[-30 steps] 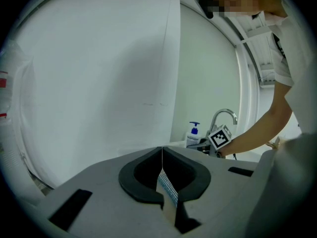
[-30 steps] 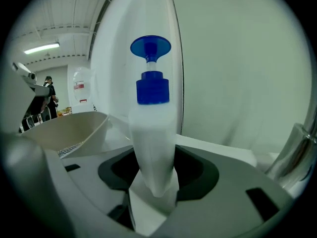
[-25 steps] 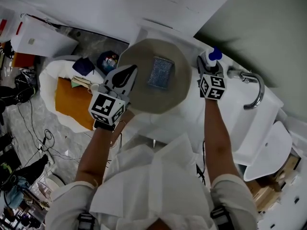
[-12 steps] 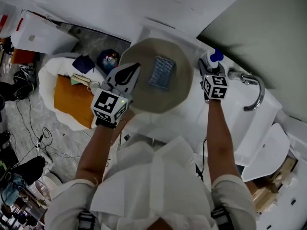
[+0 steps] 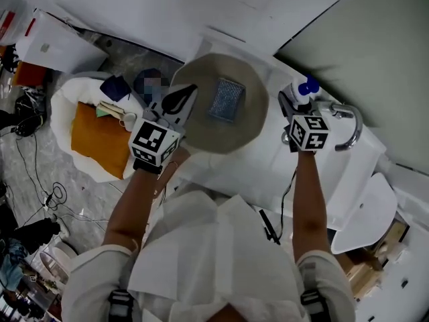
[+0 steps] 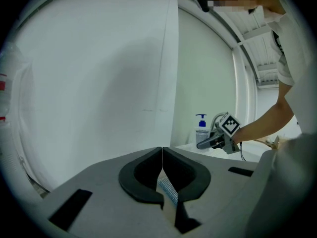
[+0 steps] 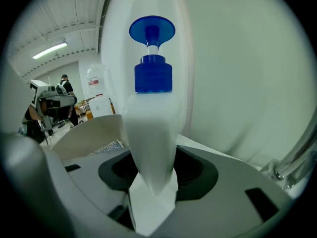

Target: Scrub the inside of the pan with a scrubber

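Two containers show: far left, a white sack [image 5: 64,102] holds an orange bundle [image 5: 94,136] and dark bits too small to tell; next comes the beige pan [image 5: 201,79], with the blue-grey scrubber [image 5: 224,99] lying flat just 3 o'clock of its middle. The left gripper [image 5: 184,98] has its jaws pressed together on the pan's 9 o'clock rim. Off the pan's 3 o'clock, the right gripper [image 5: 293,104] pinches a white, blue-capped pump bottle [image 7: 151,123] between widely spread jaws, which hide its base.
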Demonstrator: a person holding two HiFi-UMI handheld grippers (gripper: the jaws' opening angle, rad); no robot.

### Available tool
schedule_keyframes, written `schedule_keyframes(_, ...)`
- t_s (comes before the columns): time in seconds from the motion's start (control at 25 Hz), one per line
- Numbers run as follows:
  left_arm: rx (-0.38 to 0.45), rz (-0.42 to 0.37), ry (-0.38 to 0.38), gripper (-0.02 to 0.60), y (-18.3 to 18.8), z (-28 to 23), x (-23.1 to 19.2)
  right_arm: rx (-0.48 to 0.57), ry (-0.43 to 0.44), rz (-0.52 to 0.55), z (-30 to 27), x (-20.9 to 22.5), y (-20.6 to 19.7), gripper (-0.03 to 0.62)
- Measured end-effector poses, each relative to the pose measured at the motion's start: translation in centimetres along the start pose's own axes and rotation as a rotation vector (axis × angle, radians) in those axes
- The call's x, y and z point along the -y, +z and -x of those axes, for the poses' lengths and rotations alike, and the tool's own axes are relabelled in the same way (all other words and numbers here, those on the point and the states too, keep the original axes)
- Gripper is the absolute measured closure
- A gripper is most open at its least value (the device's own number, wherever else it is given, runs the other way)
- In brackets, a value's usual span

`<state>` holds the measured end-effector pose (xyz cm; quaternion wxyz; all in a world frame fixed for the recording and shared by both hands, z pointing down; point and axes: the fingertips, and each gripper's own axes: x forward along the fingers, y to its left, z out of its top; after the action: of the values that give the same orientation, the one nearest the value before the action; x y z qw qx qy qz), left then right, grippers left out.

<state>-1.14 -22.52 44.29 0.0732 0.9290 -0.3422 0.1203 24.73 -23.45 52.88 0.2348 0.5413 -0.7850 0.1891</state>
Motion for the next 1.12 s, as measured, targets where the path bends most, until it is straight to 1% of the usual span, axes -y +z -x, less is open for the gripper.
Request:
schedule_keyframes(0.12, 0.017, -0.001, -0.002, 0.565, 0.6, 0.3, 0.1, -0.060, 0.073, -0.002, 1.8, -1.6, 0.7, 0.398)
schedule_keyframes(0.24, 0.022, -0.009, -0.012, 0.565, 1.2, 1.0, 0.6, -0.160, 0.159, 0.024, 3.5, -3.9, 1.0, 0.398)
schedule_keyframes(0.36, 0.030, -0.012, -0.009, 0.565, 1.3, 1.7, 0.9, -0.269, 0.223, 0.074, 4.6, -5.9, 1.1, 0.397)
schedule_keyframes(0.52, 0.045, -0.009, -0.005, 0.565, 1.2, 2.3, 1.0, -0.413, 0.295, 0.170, 5.1, -8.0, 0.7, 0.398)
schedule_keyframes(0.64, 0.056, -0.003, -0.002, 0.565, 1.3, 2.7, 1.0, -0.530, 0.332, 0.250, 5.3, -8.7, 0.4, 0.398)
schedule_keyframes(0.76, 0.063, -0.001, 0.001, 0.565, 1.3, 3.2, 0.9, -0.643, 0.360, 0.307, 5.1, -9.4, -0.1, 0.398)
schedule_keyframes(1.12, 0.070, 0.012, 0.025, 0.565, 0.4, 4.4, 0.4, -0.921, 0.389, 0.457, 4.7, -10.1, -2.2, 0.398)
